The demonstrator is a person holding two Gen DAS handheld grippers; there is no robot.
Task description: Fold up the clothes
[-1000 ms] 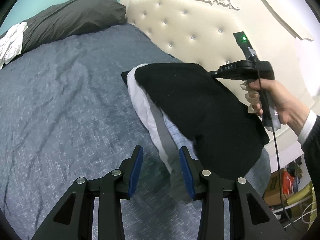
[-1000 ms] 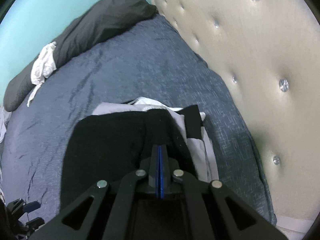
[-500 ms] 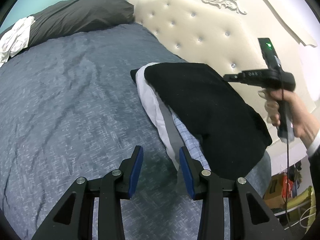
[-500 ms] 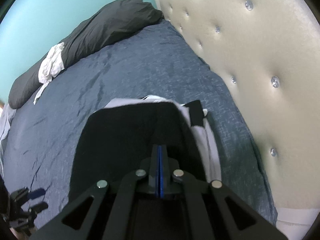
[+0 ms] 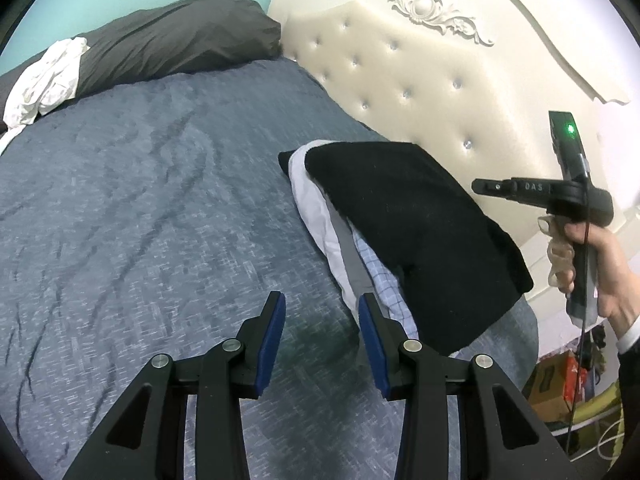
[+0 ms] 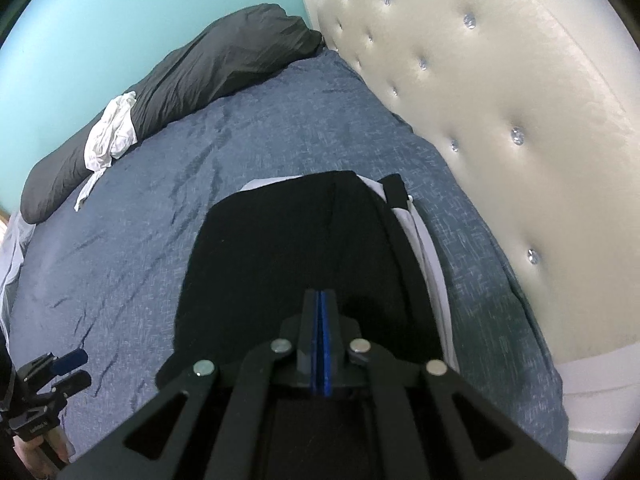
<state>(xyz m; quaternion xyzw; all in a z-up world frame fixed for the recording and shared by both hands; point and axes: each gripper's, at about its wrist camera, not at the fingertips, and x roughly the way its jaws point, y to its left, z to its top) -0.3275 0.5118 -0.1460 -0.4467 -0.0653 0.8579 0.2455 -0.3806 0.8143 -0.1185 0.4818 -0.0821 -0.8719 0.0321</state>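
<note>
Blue-padded left gripper: jaws apart, nothing between them, above the bedspread.
Right gripper: jaws pressed together, empty, over the black garment.
Clothes stack: black garment on top, at 2 o'clock from the left gripper, beside the tufted headboard.
Far: dark pillow, white cloth at 11 o'clock.

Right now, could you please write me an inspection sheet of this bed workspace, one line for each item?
Surface: blue-grey bedspread, wrinkled.
Job's things: black garment on top of folded stack beside the headboard.
Clutter: crumpled white cloth lying on dark pillow.
Grippers: left gripper open, empty, above the bedspread; right gripper shut, holding nothing, over the black garment.
Cables: thin black cable hanging along the right gripper's handle.
Surroundings: turquoise wall; boxes on the floor.
</note>
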